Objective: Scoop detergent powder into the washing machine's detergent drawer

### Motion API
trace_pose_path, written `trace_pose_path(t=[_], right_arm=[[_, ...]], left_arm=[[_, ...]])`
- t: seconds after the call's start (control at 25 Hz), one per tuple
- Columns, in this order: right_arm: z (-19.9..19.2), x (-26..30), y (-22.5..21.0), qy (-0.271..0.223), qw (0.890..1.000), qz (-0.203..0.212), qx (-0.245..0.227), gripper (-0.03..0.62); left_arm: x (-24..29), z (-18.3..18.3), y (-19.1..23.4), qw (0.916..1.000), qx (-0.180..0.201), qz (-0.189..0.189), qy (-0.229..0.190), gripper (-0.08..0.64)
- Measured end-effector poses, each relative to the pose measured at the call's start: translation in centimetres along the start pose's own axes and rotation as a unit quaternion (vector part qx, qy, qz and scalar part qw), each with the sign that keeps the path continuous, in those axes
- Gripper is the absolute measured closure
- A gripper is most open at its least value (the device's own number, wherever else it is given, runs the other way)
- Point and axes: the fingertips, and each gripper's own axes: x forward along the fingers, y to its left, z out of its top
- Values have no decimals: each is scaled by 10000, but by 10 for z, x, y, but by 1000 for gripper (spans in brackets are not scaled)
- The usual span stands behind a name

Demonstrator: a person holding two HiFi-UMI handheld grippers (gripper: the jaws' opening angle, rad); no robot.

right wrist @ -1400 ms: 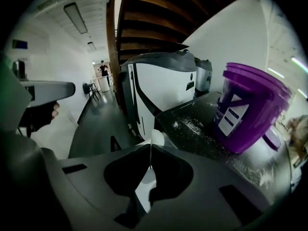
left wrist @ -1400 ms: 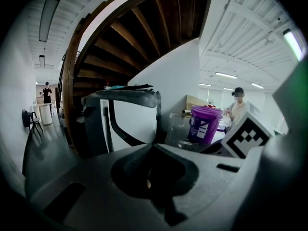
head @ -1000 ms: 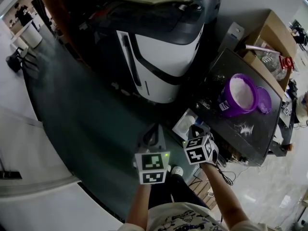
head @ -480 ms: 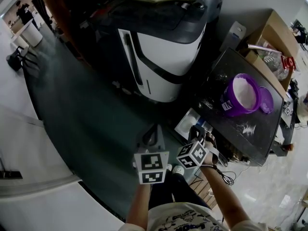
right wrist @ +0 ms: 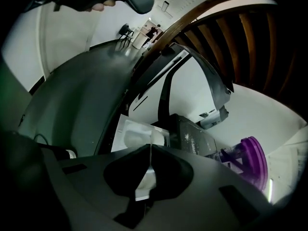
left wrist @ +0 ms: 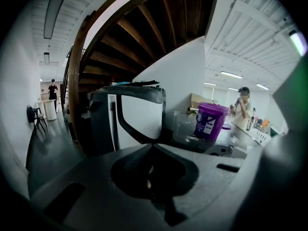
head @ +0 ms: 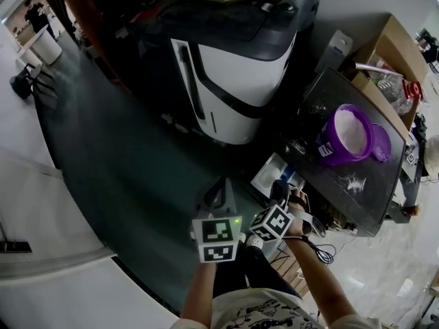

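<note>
The left claw is pressed together and has nothing in it. The right claw is pressed together too, and it is also empty. In the head view the two claws are side by side, close to the person, each in one hand.

The right claw points at the white drawer. The drawer lies just past the tips of that claw. It sits low down, beside the near left corner of the dark bench.

A purple bucket stands on the bench, a bit farther away. There is white powder in the bucket. A purple lid lies just beside the bucket, on its right. A little white powder is spilled on the bench near the bucket.

The left claw points at the washing machine. It is white and dark, and it stands to the left of the bench, farther off than the drawer. A brown wooden staircase curves up above it.

A cardboard box sits at the far right, behind the bench. A person stands far off, past the bucket.
</note>
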Motion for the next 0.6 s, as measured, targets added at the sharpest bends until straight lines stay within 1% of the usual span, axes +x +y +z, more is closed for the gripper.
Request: trace_pose_path(t=[0.2,0.4,0.48,0.6], right_arm=[[2,-2,-3,-146,9981,120,586,572],[4,-6,-10,-261,9952,133,932,572],[6,-10,-15,-383,9903,192,1324,572],[9,-20,-26,-617,9766,232,2045,572]], left_arm=[[-2,-1,2,10000,-29,38,8,557],[-5,0,3,10000,-15,66,-28,557],[-7,2,4,9999,6,92,-45,557],[-9,5,4,9999,-12,103,-82,557]])
